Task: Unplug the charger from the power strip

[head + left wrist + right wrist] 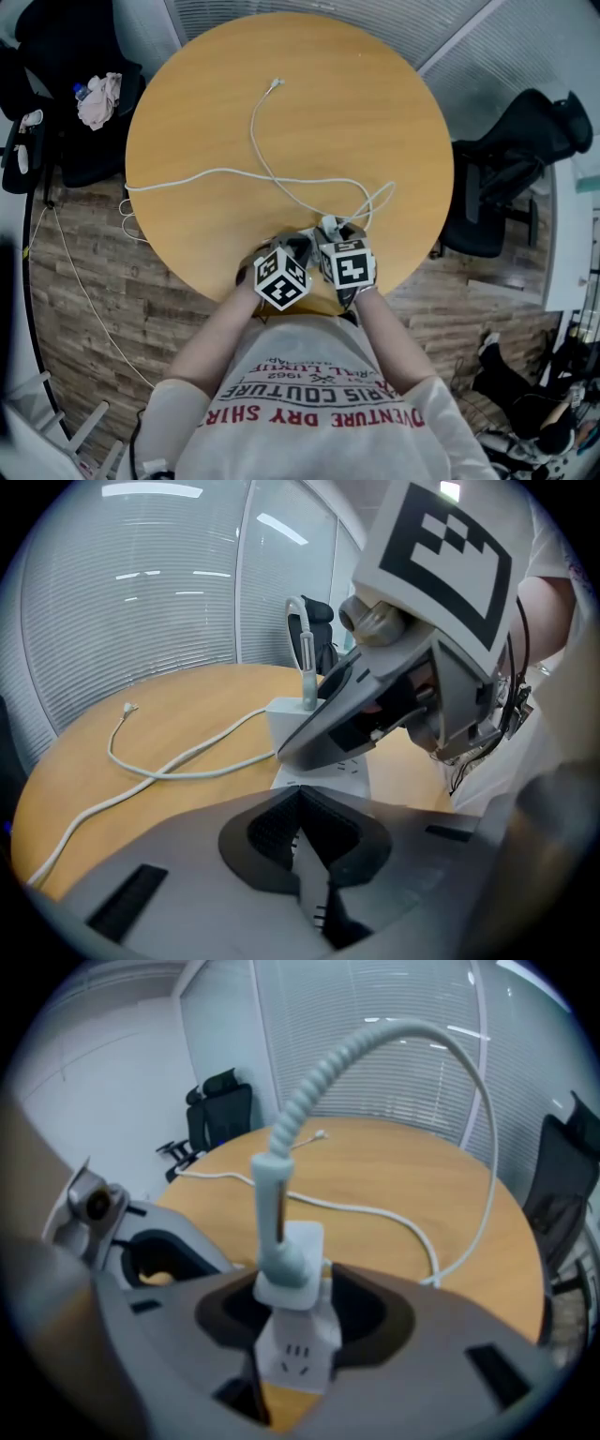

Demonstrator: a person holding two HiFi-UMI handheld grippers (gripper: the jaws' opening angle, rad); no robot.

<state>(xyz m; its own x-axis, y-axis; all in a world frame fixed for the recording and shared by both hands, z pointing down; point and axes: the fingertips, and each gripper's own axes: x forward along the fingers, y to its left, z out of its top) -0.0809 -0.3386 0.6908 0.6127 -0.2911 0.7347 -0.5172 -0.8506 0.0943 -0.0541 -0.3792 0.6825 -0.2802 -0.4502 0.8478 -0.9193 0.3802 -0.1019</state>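
Note:
A white power strip (298,1352) lies near the front edge of the round wooden table (281,103). A white charger (284,1277) stands plugged into it, its ribbed cable arching upward. My right gripper (300,1309) is open, one jaw on each side of the charger, and a gap shows beside each pad. In the left gripper view the right gripper (375,714) hangs over the power strip (323,766). My left gripper (300,803) is shut, its tips at the strip's near end. Whether they touch it is hidden. Both gripper cubes sit side by side in the head view.
White cables (272,178) loop across the table, one ending in a small connector (276,83). Black office chairs (511,159) stand right of the table. Another chair at the left carries a crumpled cloth (98,98). Thin cords trail over the wooden floor (84,291).

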